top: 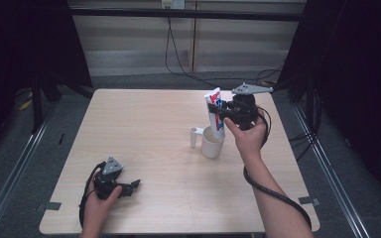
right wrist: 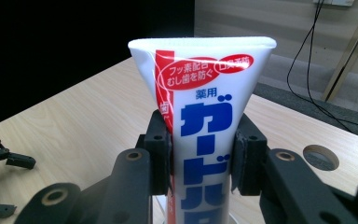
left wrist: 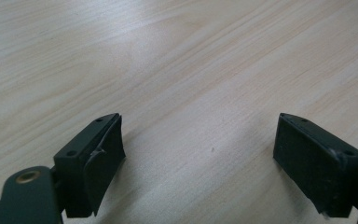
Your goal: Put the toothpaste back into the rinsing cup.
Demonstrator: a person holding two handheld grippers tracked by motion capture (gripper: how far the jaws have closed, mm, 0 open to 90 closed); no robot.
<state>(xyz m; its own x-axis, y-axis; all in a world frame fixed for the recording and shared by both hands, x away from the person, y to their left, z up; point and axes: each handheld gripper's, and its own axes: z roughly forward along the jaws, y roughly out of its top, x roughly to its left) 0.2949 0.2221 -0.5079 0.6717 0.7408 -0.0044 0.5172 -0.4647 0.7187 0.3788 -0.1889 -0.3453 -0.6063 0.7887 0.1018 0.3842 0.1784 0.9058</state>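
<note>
The right claw [right wrist: 201, 154] is clamped on a toothpaste tube [right wrist: 203, 116], its two black pads pressing the tube's sides at about mid-height, with the flat crimped end of the tube pointing up and the white, red and blue print facing the right gripper view. In the high view the same right claw [top: 222, 113] holds the toothpaste tube [top: 215, 111] upright at the far right part of the worktop [top: 144, 129], the tube's lower end reaching down into or just behind a white cup [top: 212, 143]; whether it touches the cup's inside cannot be told. Just left of the cup stands a small white cylinder [top: 194, 137], near the cup but apart from it. The person's right hand [top: 248, 136] wraps the gripper body from the near side, with the cable curling down along the forearm. At the near left, the left claw [top: 130, 188] lies low on the worktop in the left hand [top: 99, 206], well apart from the tube and cup. The left gripper view shows the left claw [left wrist: 199, 144] standing wide, nothing between its jaws, with bare pale wood grain beneath them.
</note>
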